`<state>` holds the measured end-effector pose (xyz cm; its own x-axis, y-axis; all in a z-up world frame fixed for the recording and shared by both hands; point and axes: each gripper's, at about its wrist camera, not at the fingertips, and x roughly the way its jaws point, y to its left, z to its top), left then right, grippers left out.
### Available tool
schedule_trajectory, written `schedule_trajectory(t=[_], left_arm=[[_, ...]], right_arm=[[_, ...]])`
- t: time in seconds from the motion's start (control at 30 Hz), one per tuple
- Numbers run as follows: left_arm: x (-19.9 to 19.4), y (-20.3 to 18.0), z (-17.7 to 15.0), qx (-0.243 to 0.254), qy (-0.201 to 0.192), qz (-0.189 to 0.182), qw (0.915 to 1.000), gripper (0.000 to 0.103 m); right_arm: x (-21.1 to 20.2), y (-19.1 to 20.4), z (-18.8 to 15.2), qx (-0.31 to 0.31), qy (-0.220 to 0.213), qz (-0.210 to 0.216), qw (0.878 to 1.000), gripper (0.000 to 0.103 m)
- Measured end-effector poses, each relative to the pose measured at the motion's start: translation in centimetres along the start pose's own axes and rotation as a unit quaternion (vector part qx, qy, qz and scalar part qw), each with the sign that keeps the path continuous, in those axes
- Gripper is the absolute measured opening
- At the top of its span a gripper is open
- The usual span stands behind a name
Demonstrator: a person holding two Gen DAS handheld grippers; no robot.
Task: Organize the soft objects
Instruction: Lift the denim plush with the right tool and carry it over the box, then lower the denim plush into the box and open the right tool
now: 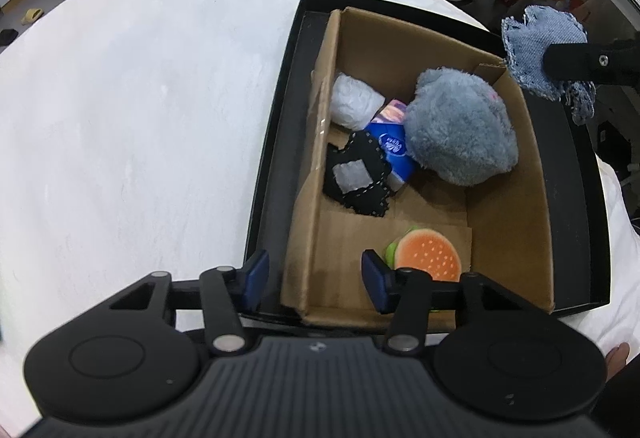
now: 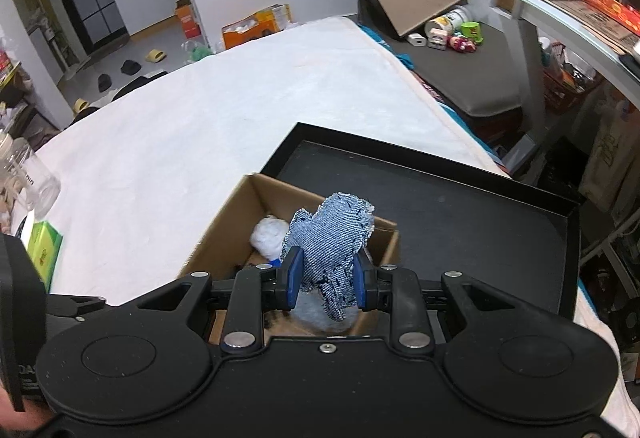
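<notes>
A cardboard box (image 1: pixel 516 198) sits in a black tray (image 1: pixel 280 142) on a white bed (image 1: pixel 140 118). It holds a grey plush (image 1: pixel 460 130), a white bundle (image 1: pixel 354 104), a blue tissue pack (image 1: pixel 394 152), a black patched pad (image 1: pixel 356 178) and a burger toy (image 1: pixel 428 254). My left gripper (image 1: pixel 316 282) is open over the box's near left corner, straddling its wall and pinching nothing. My right gripper (image 2: pixel 326 278) is shut on a frayed denim pad (image 2: pixel 332 234), held above the box (image 2: pixel 224 234). In the left wrist view the denim pad (image 1: pixel 536 42) hangs beyond the box's far right corner.
The bed's edge (image 2: pixel 440 102) runs close behind the tray (image 2: pixel 440 206); beyond it are a dark bench with toys (image 2: pixel 460 38) and a metal shelf (image 2: pixel 560 14). A green carton (image 2: pixel 44 250) and a clear jar (image 2: pixel 24 174) stand at the left.
</notes>
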<state>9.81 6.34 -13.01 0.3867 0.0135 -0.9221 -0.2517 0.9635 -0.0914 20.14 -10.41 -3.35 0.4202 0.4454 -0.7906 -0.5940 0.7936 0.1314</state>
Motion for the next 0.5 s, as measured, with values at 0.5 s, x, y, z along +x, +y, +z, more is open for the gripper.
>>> schedule_trajectory(t=[0.5], left_arm=[[0.4, 1.6, -1.0, -0.019, -0.008, -0.026, 0.9995, 0.023]], right_arm=[[1.5, 4.4, -0.9, -0.021, 0.028, 0.007, 0.999, 0.026]])
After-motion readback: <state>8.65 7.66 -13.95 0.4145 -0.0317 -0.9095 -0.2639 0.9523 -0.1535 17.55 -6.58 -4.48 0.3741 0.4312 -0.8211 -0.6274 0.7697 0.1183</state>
